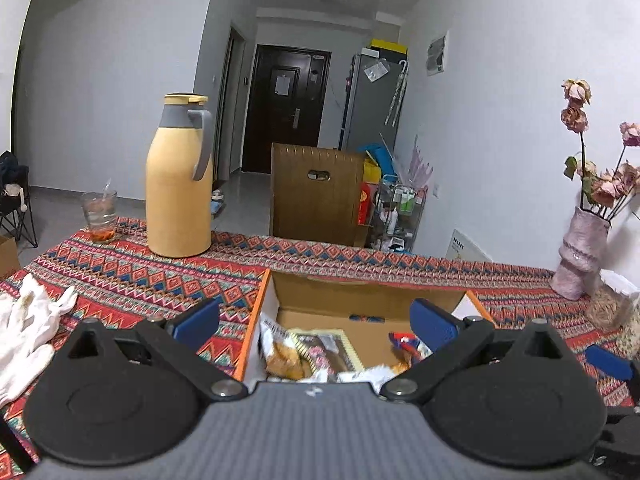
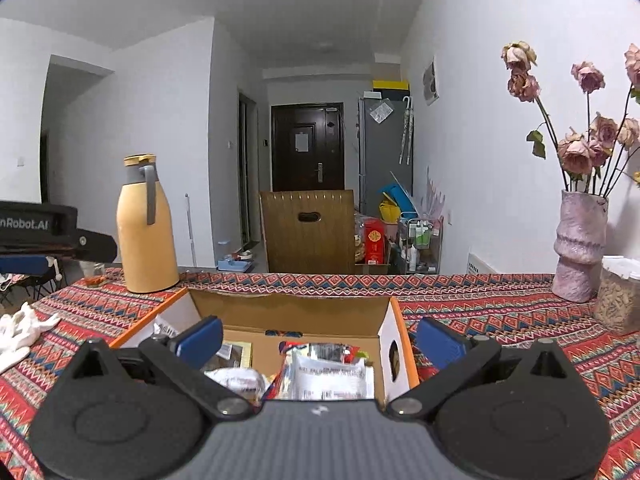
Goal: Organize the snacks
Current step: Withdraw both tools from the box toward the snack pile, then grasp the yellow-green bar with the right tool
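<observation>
Both grippers (image 1: 316,322) (image 2: 320,338) gape over crinkled snack packets (image 2: 328,376).

"nRobot.AI" (start cut off) on the left gripper (image 2: 38,224)

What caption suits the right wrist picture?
Open right gripper above a cardboard box of snack packets on a patterned tablecloth.

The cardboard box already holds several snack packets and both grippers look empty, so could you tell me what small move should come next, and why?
Probably lower the open right gripper into the cardboard box onto the white packet, which lies nearest and uppermost; the left gripper is open and empty too.
</observation>
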A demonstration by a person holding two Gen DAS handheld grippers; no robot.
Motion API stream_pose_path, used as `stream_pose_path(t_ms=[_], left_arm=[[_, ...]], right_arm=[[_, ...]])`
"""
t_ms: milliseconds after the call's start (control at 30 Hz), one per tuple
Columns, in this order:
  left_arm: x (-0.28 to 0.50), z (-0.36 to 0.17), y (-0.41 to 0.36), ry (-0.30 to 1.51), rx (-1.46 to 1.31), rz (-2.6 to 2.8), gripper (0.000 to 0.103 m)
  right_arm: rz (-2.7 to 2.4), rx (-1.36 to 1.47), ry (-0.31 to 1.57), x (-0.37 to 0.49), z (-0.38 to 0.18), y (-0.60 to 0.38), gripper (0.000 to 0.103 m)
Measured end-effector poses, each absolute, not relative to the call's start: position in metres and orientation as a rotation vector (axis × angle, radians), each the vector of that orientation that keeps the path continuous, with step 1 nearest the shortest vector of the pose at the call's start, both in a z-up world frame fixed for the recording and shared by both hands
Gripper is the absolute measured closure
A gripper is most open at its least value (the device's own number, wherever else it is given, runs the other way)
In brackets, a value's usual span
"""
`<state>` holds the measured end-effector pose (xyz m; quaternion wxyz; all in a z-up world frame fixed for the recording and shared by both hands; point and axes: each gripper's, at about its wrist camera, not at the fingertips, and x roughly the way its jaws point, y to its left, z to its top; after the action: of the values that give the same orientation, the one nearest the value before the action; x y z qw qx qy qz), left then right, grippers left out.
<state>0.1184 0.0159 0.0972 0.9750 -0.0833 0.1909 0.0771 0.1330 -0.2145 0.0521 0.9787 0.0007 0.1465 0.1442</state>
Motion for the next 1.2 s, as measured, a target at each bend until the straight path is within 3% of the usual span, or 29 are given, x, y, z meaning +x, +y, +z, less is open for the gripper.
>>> stream_pose_path(t_ms=[633,967,1067,1200], left_arm=[[0.037,0.033,0.034,0.578,-0.080,0.078,0.000],[0.030,0.008,0.043,0.643,-0.077,0.077,0.000],[0.032,0.007,0.044,0.647,-0.066,0.083,0.000],[0.034,0.004,0.043,0.657,-0.053,0.077,0.000]], right_arm=[[0.278,0.006,0.550,0.042,-0.001,-0.208,0.000],[0.289,-0.012,0.650,0.044,-0.013,-0.176,0.000],[0.290,-0.008,0.686,0.054,-0.018,-0.170,0.005],[0.311,0.008,0.753,0.069,-0.029,-0.163,0.027]])
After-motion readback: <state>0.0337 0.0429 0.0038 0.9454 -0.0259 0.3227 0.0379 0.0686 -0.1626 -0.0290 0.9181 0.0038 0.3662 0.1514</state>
